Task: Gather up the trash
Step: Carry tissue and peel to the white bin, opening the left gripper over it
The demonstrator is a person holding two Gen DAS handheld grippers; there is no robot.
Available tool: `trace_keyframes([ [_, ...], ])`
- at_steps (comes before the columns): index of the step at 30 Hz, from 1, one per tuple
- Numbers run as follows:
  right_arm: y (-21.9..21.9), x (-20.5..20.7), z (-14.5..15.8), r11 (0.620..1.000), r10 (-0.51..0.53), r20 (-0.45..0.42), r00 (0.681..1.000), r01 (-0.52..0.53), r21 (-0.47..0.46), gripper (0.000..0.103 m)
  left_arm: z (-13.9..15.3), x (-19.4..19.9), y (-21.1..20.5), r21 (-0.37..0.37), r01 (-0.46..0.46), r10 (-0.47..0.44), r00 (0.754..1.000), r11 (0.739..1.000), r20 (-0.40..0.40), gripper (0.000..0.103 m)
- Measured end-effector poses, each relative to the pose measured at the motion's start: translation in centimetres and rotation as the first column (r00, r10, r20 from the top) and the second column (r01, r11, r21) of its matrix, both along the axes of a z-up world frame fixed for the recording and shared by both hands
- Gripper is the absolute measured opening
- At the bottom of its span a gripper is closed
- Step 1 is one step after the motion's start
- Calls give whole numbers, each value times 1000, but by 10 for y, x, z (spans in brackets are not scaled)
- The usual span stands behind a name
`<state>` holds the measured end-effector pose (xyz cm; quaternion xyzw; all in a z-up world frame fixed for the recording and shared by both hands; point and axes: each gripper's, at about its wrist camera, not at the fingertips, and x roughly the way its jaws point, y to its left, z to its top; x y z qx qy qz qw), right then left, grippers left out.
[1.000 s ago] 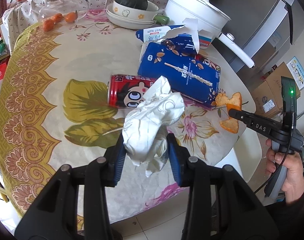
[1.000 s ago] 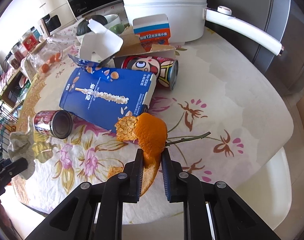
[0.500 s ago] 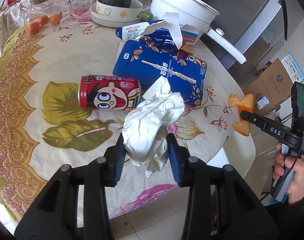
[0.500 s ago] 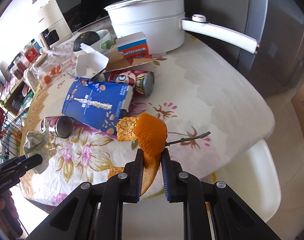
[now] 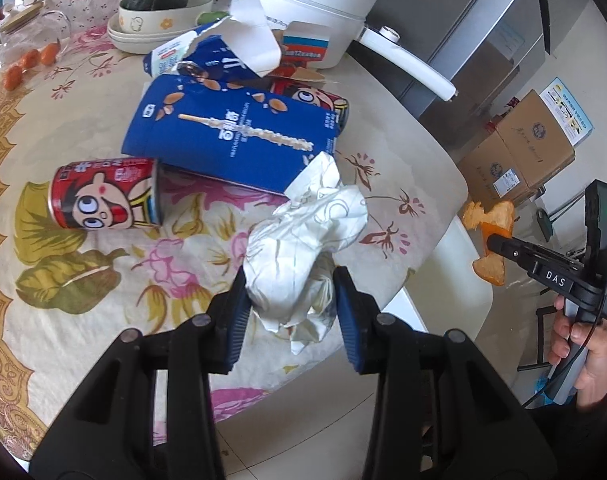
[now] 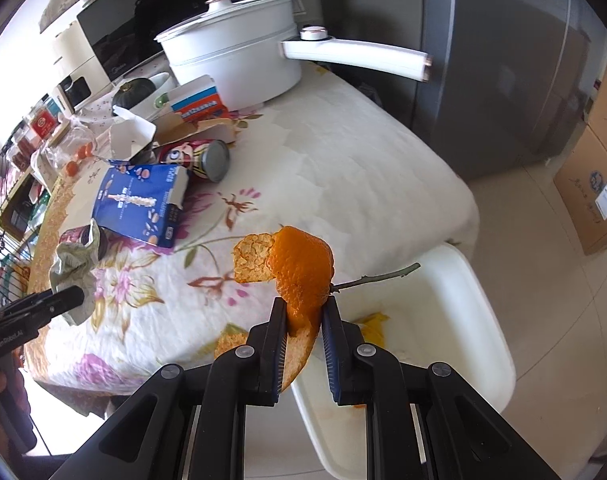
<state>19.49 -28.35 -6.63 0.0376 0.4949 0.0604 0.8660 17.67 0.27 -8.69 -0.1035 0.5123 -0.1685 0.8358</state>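
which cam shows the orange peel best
The right wrist view: the curled orange peel fills the centre, pinched in the right gripper, stem visible. In the left wrist view it appears small at the right edge.

"DAS" is read in white on the black right hand-held gripper (image 5: 493, 242). "GenRobot.AI" is made out on the left hand-held gripper (image 6: 77, 298). Lettering on the blue box (image 5: 231, 136) is too small to be read.

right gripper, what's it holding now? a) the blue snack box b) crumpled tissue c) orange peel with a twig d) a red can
c: in the right wrist view the right gripper is shut on the orange peel, a thin twig sticking out to its side; the crumpled tissue sits in the left gripper.
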Motion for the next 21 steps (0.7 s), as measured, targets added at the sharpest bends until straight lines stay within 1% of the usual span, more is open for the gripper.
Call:
trace_keyframes([
  [10,-66,-32,-9,997,-71,-25,997,71,0,18,-10,1,-80,-12,117,-117,993,993,-17,42],
  [17,-100,-48,-17,994,-108,-43,993,107,-11,18,-22,-5,-146,-17,219,-219,975,976,-25,42],
  [21,-112,-53,-18,993,-120,-45,992,119,-11,18,-31,-5,-173,-8,261,-261,965,965,-37,42],
])
